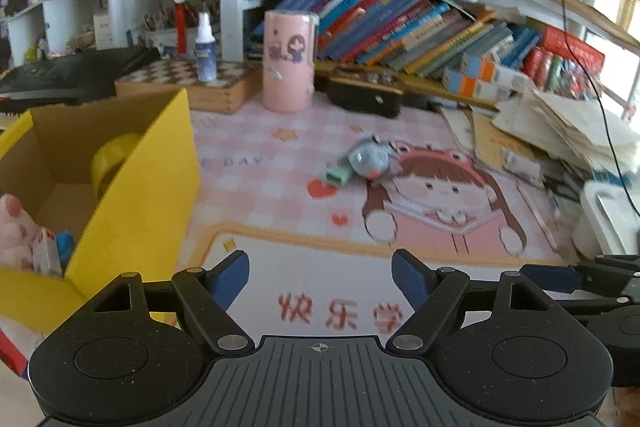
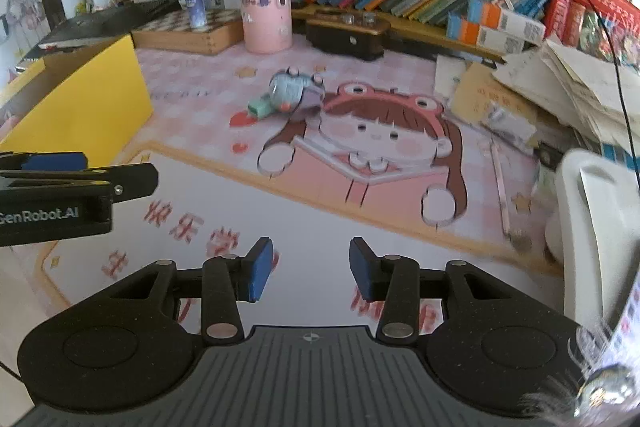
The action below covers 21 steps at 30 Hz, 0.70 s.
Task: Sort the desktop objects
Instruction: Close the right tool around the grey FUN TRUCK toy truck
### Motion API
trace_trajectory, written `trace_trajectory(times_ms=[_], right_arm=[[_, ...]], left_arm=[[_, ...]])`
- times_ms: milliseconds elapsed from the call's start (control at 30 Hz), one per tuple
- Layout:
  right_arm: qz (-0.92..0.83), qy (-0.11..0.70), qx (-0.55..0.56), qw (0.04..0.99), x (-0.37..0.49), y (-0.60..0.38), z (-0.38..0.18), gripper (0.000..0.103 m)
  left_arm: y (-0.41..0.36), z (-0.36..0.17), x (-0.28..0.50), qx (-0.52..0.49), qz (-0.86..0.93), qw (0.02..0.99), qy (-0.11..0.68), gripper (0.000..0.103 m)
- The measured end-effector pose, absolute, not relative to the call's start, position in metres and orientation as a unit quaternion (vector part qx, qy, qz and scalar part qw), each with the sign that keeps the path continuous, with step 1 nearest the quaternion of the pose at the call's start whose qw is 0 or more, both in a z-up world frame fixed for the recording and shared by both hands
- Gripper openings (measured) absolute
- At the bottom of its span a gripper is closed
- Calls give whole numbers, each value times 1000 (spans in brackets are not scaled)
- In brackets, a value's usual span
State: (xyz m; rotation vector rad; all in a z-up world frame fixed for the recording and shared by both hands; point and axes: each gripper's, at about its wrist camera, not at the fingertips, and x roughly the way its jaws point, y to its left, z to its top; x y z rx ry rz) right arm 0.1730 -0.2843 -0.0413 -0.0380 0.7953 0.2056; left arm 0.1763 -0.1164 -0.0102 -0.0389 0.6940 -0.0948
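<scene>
A small grey-blue toy with a green end (image 1: pixel 360 163) lies on the pink cartoon desk mat (image 1: pixel 280 259); it also shows in the right wrist view (image 2: pixel 286 95). A yellow cardboard box (image 1: pixel 136 195) stands open at the left, holding a yellow tape roll (image 1: pixel 110 159) and small items. My left gripper (image 1: pixel 320 279) is open and empty above the mat's near edge, right of the box. My right gripper (image 2: pixel 311 269) is open and empty over the mat. The left gripper shows side-on in the right wrist view (image 2: pixel 76 171).
A pink cylinder holder (image 1: pixel 289 61) stands at the back, with a spray bottle (image 1: pixel 206 47) on a chessboard box (image 1: pixel 192 83). A black case (image 1: pixel 364 95), leaning books (image 1: pixel 400 27), and paper stacks (image 1: pixel 568 131) line the back and right. A white object (image 2: pixel 600 227) stands at the right.
</scene>
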Motion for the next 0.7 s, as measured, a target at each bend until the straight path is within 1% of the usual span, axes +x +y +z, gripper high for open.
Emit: trace_trajectory(times_ms=[300, 400, 467, 567, 633, 667, 700], right_arm=[[124, 364, -23, 923, 226, -287, -39, 44], [133, 358, -27, 924, 242, -286, -40, 47], [139, 355, -29, 924, 253, -284, -41, 51], [149, 354, -21, 923, 268, -282, -43, 60], [153, 357, -8, 921, 280, -280, -46, 68], [153, 358, -1, 921, 286, -280, -48, 70], [152, 357, 5, 922, 292, -280, -50, 74]], left_arm=[[-119, 1, 202, -16, -27, 945, 326, 81], [-118, 3, 210, -14, -18, 946, 322, 81], [-117, 3, 215, -12, -13, 946, 323, 81], [-114, 1, 222, -12, -6, 944, 329, 81], [-112, 1, 225, -14, -2, 943, 332, 81], [-112, 1, 225, -14, 0, 943, 332, 81], [-111, 1, 226, -14, 1, 943, 333, 81]])
